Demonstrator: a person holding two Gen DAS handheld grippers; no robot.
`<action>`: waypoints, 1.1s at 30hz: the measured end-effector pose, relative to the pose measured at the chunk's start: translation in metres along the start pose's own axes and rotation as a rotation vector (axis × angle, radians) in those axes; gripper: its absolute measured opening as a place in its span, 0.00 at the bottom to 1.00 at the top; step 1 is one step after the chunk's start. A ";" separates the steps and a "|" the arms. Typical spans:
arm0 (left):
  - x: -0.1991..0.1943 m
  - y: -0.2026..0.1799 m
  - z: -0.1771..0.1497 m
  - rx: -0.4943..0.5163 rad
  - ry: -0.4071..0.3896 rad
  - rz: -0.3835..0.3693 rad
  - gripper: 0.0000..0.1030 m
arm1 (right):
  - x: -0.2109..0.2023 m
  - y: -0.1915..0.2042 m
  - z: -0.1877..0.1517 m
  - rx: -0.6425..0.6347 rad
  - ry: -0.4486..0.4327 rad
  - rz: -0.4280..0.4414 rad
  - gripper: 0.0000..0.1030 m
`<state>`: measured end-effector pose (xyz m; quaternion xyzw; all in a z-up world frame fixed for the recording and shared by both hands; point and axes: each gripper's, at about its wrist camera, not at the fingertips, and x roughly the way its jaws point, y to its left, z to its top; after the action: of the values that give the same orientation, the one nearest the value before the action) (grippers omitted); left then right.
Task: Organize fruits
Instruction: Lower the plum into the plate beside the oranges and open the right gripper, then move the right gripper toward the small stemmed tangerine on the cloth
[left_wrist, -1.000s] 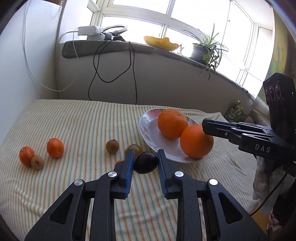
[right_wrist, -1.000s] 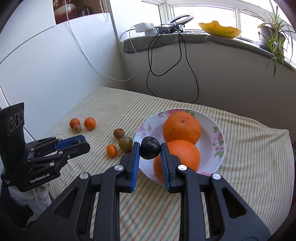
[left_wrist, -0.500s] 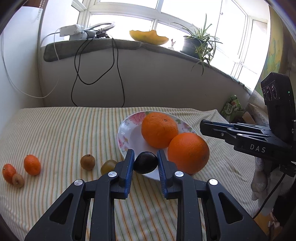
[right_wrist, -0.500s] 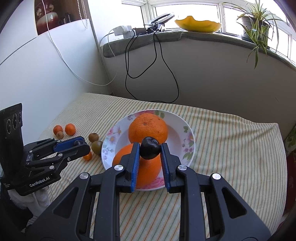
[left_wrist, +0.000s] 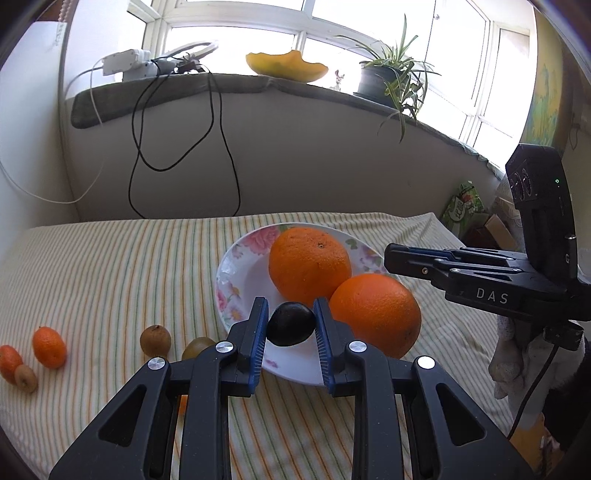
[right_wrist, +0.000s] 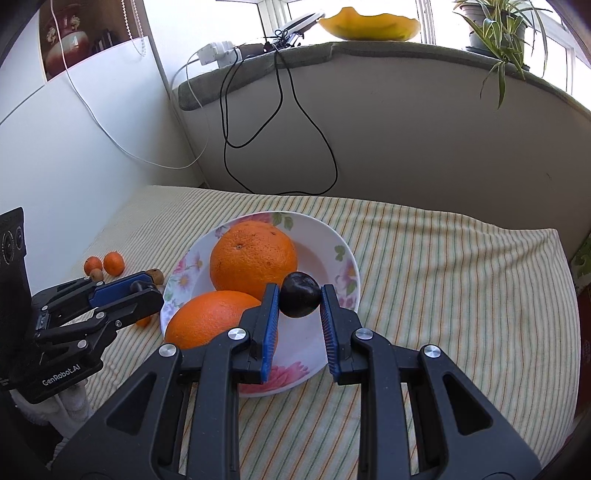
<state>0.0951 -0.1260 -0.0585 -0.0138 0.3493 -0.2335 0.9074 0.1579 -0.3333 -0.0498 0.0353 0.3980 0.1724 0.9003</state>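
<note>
I've got a dark plum (left_wrist: 291, 324) pinched in the left gripper (left_wrist: 290, 325), and the right gripper (right_wrist: 299, 301) is clamped on its own plum (right_wrist: 300, 300), both over the floral plate (right_wrist: 345, 258). I'd lower each into bare plate beside the two oranges (left_wrist: 309, 265) (they crowd it), then part the jaws low so nothing rolls.

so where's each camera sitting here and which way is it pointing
Left wrist: rides the left gripper, looking along its fingers at the dark plum they clamp over the plate; the right gripper enters from the right.
Right wrist: rides the right gripper, clamping another plum; the left gripper is at left.
Shared: plate, two oranges, windowsill.
</note>
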 end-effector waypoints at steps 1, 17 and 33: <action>0.000 0.000 0.000 0.002 -0.001 0.001 0.23 | 0.001 -0.001 0.000 0.001 0.000 0.000 0.23; -0.009 0.000 0.002 0.008 -0.028 0.021 0.47 | -0.007 -0.003 0.001 0.028 -0.042 -0.011 0.66; -0.030 0.007 -0.001 -0.022 -0.036 0.081 0.75 | -0.028 0.014 0.000 0.019 -0.080 -0.019 0.79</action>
<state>0.0780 -0.1063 -0.0422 -0.0139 0.3355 -0.1926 0.9220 0.1369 -0.3297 -0.0272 0.0468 0.3636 0.1587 0.9167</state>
